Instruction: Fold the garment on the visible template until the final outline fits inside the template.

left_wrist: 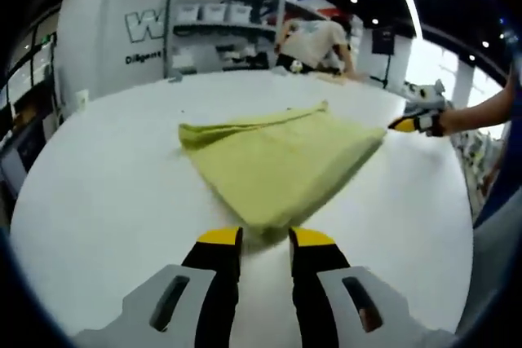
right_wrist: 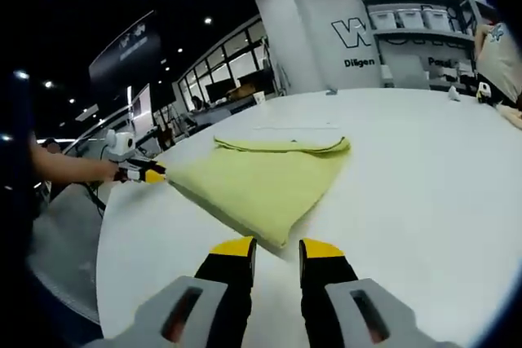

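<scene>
A yellow-green garment [left_wrist: 277, 160] lies folded and flat on the white table [left_wrist: 106, 193]. In the left gripper view its near corner points at my left gripper [left_wrist: 265, 242], whose yellow-tipped jaws stand open just short of the cloth. My right gripper [left_wrist: 408, 125], held by a hand, sits at the garment's right corner. In the right gripper view the garment [right_wrist: 261, 181] ends just ahead of my right gripper [right_wrist: 277, 252], which is open with nothing in it. There the left gripper [right_wrist: 145, 173] sits at the cloth's left corner. A faint thin line [right_wrist: 294, 128] marks the table behind the garment.
A person [left_wrist: 314, 42] leans over the table's far edge, seen too as a person [right_wrist: 497, 46] at the right. Shelves with white bins [left_wrist: 216, 14] stand against the back wall. The round table edge [right_wrist: 106, 242] drops off close to my left.
</scene>
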`<state>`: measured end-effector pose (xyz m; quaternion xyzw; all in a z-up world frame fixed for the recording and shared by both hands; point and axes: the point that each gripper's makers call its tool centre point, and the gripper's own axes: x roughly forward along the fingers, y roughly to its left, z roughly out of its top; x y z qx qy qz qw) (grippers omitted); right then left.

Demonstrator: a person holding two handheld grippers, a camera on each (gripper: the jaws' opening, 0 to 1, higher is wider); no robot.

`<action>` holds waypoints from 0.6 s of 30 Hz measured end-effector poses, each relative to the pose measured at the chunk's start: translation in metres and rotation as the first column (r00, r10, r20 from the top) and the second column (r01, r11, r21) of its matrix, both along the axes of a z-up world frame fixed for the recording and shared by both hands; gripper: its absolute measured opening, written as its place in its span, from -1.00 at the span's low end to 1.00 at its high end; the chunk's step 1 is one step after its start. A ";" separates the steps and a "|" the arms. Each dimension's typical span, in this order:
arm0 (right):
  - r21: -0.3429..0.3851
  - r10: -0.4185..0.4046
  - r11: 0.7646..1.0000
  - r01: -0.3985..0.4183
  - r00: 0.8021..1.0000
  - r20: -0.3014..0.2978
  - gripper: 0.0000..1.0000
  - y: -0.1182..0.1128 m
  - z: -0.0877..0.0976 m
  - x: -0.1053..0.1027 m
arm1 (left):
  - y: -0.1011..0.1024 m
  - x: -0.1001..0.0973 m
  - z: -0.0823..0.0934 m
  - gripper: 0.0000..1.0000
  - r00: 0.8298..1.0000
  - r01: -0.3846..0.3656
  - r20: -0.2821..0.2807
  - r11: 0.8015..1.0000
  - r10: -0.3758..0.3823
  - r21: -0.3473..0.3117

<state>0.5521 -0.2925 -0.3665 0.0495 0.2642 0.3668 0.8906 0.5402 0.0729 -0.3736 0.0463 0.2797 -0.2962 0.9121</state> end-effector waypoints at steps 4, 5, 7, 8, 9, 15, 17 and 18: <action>0.007 -0.015 1.000 0.015 1.000 -0.005 -0.66 -0.002 -0.003 -0.002 | 0.004 0.006 -0.002 -0.82 1.000 0.010 0.024 1.000 -0.010 0.028; 0.008 -0.017 1.000 0.017 1.000 -0.006 -0.66 -0.003 -0.003 -0.003 | 0.004 0.007 -0.003 -0.85 1.000 0.010 0.025 1.000 -0.010 0.030; 0.005 -0.019 1.000 0.019 1.000 -0.009 -0.66 -0.003 -0.004 -0.005 | 0.007 0.006 0.000 -1.00 1.000 0.003 0.031 1.000 -0.004 0.025; 0.004 -0.019 1.000 0.019 1.000 -0.009 -0.67 -0.003 -0.004 -0.005 | 0.007 0.006 0.002 -1.00 0.999 0.003 0.033 1.000 -0.004 0.023; 0.002 -0.018 1.000 0.018 1.000 -0.011 -0.67 -0.003 -0.004 -0.007 | 0.006 0.005 0.004 -1.00 0.999 0.003 0.032 1.000 -0.003 0.014; -0.012 -0.005 1.000 0.005 1.000 -0.015 -0.68 -0.002 -0.007 -0.008 | 0.008 0.006 0.001 -1.00 0.999 0.010 0.031 1.000 -0.010 0.018; -0.019 0.003 1.000 -0.003 1.000 -0.012 -0.69 0.000 -0.007 -0.008 | 0.011 0.007 -0.001 -1.00 1.000 0.008 0.029 1.000 -0.008 0.015; -0.023 0.006 1.000 -0.007 1.000 -0.010 -0.69 0.001 -0.007 -0.008 | 0.008 0.006 0.002 -1.00 0.999 0.001 0.033 1.000 -0.002 0.016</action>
